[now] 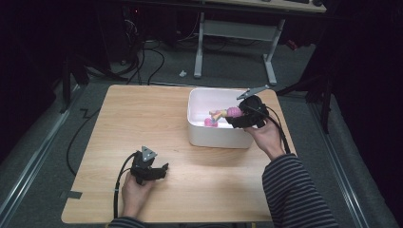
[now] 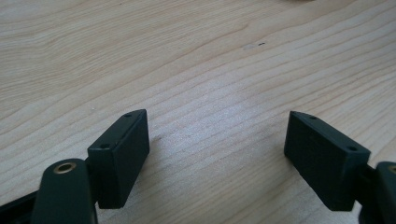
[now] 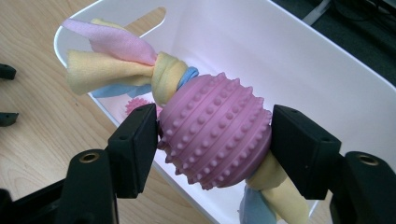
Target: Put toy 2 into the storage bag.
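Observation:
A pink studded rubber toy [image 3: 217, 128] with knotted yellow, pink and blue cloth strips [image 3: 112, 58] at its ends is clamped between the jaws of my right gripper [image 3: 215, 140]. In the high view that right gripper [image 1: 237, 116] holds the toy [image 1: 230, 112] above the right side of a white bin [image 1: 209, 135]. A smaller pink spiky piece [image 1: 209, 123] lies on the bin's floor, also seen as a pink spiky piece [image 3: 137, 103] past the toy. My left gripper [image 1: 164, 169] rests near the table's front left, open over bare wood, its jaws wide apart around nothing [image 2: 217, 154].
The wooden table [image 1: 142, 123] has free room across its left half and front. Its edges drop to a grey floor with cables. A white-legged desk frame [image 1: 237, 33] stands beyond the far edge.

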`<control>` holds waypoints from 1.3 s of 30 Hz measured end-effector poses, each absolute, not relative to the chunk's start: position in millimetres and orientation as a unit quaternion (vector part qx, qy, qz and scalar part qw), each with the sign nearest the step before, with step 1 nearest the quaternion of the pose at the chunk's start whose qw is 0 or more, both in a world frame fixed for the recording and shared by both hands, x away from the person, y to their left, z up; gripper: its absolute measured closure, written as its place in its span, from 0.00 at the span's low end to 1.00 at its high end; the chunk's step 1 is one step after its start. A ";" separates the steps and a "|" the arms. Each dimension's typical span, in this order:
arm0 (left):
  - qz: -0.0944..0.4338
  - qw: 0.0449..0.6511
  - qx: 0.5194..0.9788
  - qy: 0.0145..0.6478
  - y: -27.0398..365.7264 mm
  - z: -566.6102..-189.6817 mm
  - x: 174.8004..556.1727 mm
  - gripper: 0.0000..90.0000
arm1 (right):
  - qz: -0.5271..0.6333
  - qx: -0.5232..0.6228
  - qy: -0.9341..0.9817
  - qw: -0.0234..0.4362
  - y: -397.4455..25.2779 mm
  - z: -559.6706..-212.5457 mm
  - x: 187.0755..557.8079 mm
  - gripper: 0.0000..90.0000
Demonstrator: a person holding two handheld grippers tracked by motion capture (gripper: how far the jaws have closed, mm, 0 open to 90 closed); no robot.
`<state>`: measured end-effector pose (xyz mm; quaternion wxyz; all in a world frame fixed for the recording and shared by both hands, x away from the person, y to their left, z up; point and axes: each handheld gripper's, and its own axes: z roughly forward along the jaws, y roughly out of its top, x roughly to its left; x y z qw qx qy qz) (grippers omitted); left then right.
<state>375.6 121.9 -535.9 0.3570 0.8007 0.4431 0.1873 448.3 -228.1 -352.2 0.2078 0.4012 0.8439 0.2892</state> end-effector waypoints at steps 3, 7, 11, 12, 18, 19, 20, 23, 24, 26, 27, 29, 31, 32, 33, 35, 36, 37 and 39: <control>0.187 0.357 0.801 0.443 121.8 -536.0 375.6 0.25 | 0.284 0.405 0.845 0.205 -225.5 -356.0 448.8 0.38; 0.187 0.357 0.801 0.443 121.8 -536.0 375.6 0.25 | 0.280 0.404 0.848 0.200 -224.0 -359.7 450.6 0.37; 0.187 0.357 0.801 0.443 121.9 -536.0 375.6 0.25 | 0.279 0.399 0.851 0.196 -221.5 -361.6 449.8 0.37; 0.187 0.356 0.802 0.442 122.1 -535.8 375.7 0.25 | 0.279 0.399 0.851 0.196 -220.5 -361.9 449.1 0.37; 0.187 0.357 0.801 0.443 121.9 -536.0 375.6 0.25 | 0.285 0.401 0.849 0.193 -221.8 -363.7 448.6 0.37; 0.187 0.358 0.800 0.444 121.7 -536.1 375.6 0.25 | 0.287 0.402 0.848 0.191 -222.4 -364.0 448.7 0.37; 0.188 0.357 0.800 0.443 121.8 -536.0 375.6 0.25 | 0.289 0.401 0.848 0.192 -223.4 -363.7 448.7 0.37; 0.188 0.357 0.800 0.444 121.8 -536.0 375.5 0.25 | 0.294 0.408 0.841 0.201 -225.8 -361.5 445.6 0.35; 0.189 0.357 0.799 0.445 121.8 -536.0 375.4 0.25 | 0.296 0.408 0.840 0.202 -227.3 -361.0 444.4 0.35; 0.189 0.357 0.799 0.446 122.0 -536.0 375.4 0.26 | 0.299 0.409 0.838 0.204 -230.4 -360.4 441.3 0.35; 0.189 0.358 0.799 0.446 121.9 -536.0 375.3 0.26 | 0.302 0.408 0.837 0.206 -232.8 -360.1 439.4 0.35; 0.189 0.358 0.799 0.446 121.9 -536.0 375.3 0.26 | 0.311 0.412 0.831 0.208 -238.5 -359.5 433.2 0.35; 0.189 0.357 0.799 0.446 121.9 -536.0 375.3 0.26 | 0.318 0.415 0.826 0.211 -244.5 -358.3 426.8 0.35; 0.189 0.358 0.799 0.446 121.9 -536.0 375.3 0.26 | 0.322 0.418 0.823 0.212 -247.9 -357.6 423.3 0.36; 0.189 0.356 0.800 0.445 122.1 -535.8 375.3 0.26 | 0.326 0.419 0.821 0.213 -250.8 -357.0 420.6 0.36; 0.189 0.356 0.800 0.445 122.1 -535.8 375.3 0.26 | 0.332 0.424 0.815 0.215 -258.5 -355.7 413.7 0.37; 0.189 0.357 0.799 0.445 122.0 -535.9 375.3 0.26 | 0.334 0.428 0.811 0.216 -263.5 -355.0 409.2 0.37; 0.189 0.357 0.799 0.445 122.0 -535.9 375.3 0.26 | 0.338 0.429 0.809 0.218 -266.4 -355.1 406.5 0.37; 0.189 0.357 0.799 0.445 122.1 -535.9 375.3 0.26 | 0.343 0.435 0.803 0.219 -274.8 -354.8 399.3 0.37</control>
